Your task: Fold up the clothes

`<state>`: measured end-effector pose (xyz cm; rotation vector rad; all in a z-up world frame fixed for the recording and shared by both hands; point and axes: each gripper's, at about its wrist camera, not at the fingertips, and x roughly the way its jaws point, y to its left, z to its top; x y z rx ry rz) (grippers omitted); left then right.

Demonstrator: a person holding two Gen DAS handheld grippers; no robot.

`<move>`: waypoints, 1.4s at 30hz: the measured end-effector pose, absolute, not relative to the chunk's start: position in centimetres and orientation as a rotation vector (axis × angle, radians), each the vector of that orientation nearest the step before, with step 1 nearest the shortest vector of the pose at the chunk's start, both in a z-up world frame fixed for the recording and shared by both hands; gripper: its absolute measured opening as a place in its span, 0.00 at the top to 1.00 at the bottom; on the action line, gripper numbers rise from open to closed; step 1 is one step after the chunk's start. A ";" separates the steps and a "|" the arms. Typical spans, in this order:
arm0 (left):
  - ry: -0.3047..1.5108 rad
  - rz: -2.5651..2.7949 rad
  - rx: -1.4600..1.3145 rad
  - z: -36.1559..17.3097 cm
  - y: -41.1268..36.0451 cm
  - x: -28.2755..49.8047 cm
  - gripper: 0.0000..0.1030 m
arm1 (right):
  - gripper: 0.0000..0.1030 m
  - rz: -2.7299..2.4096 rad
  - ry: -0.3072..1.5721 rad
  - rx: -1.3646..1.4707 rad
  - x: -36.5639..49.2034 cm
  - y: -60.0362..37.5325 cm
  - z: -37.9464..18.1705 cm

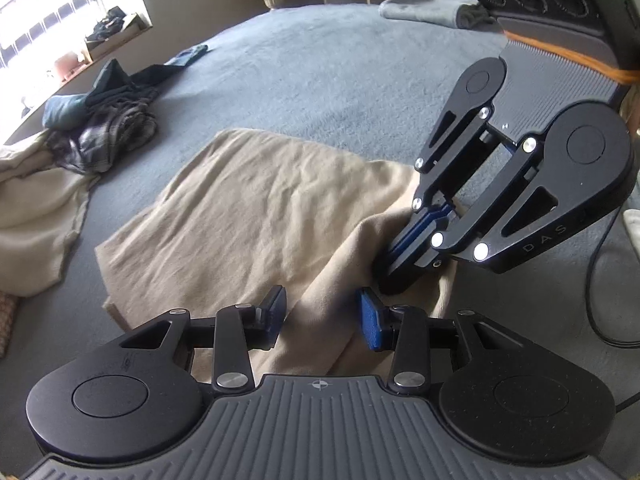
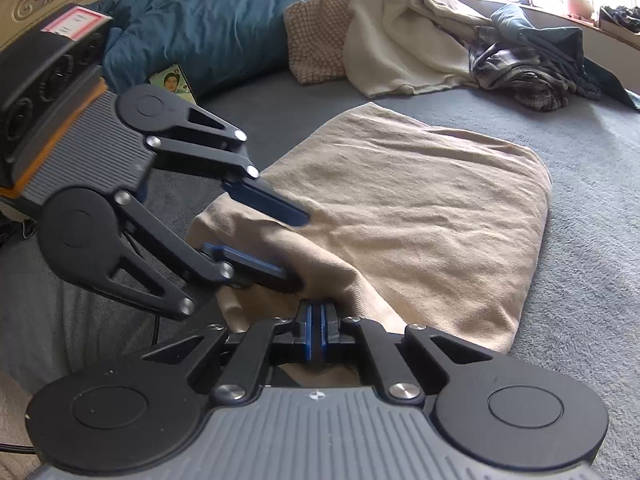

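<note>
A beige garment [image 1: 260, 208] [image 2: 420, 208] lies folded and flat on the grey-blue bed cover [image 1: 320, 72]. My left gripper [image 1: 324, 316] [image 2: 292, 246] stands open at the garment's near edge. A raised ridge of the cloth runs between its blue pads. One finger lies on top of the cloth and the other is tucked beneath a fold. Just to its right, my right gripper [image 1: 394, 280] [image 2: 318, 332] is shut on the same near edge, its tips sunk into the beige cloth. The two grippers are close together, almost touching.
A heap of dark and plaid clothes [image 1: 104, 128] [image 2: 532, 68] lies beyond the garment beside a cream blanket [image 1: 36, 208] [image 2: 400, 32]. A teal duvet [image 2: 208, 28] and checked pillow [image 2: 316, 36] line the headboard. A grey folded cloth [image 1: 428, 10] is far off. A black cable [image 1: 596, 300] trails behind the right gripper.
</note>
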<state>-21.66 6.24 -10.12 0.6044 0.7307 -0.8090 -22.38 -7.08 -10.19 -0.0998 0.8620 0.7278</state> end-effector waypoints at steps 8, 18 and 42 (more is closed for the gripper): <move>0.728 -0.792 0.584 -10.3 6.1 -21.4 0.75 | 0.97 0.746 0.838 -0.086 -22.4 -7.5 -10.0; 0.727 -0.794 0.564 -10.1 6.1 -21.5 0.80 | 0.95 0.876 0.705 0.090 -25.7 -12.6 -6.9; 0.697 -0.800 0.492 -8.6 6.8 -21.8 0.86 | 0.97 0.692 0.567 -0.114 -26.0 -6.1 -11.9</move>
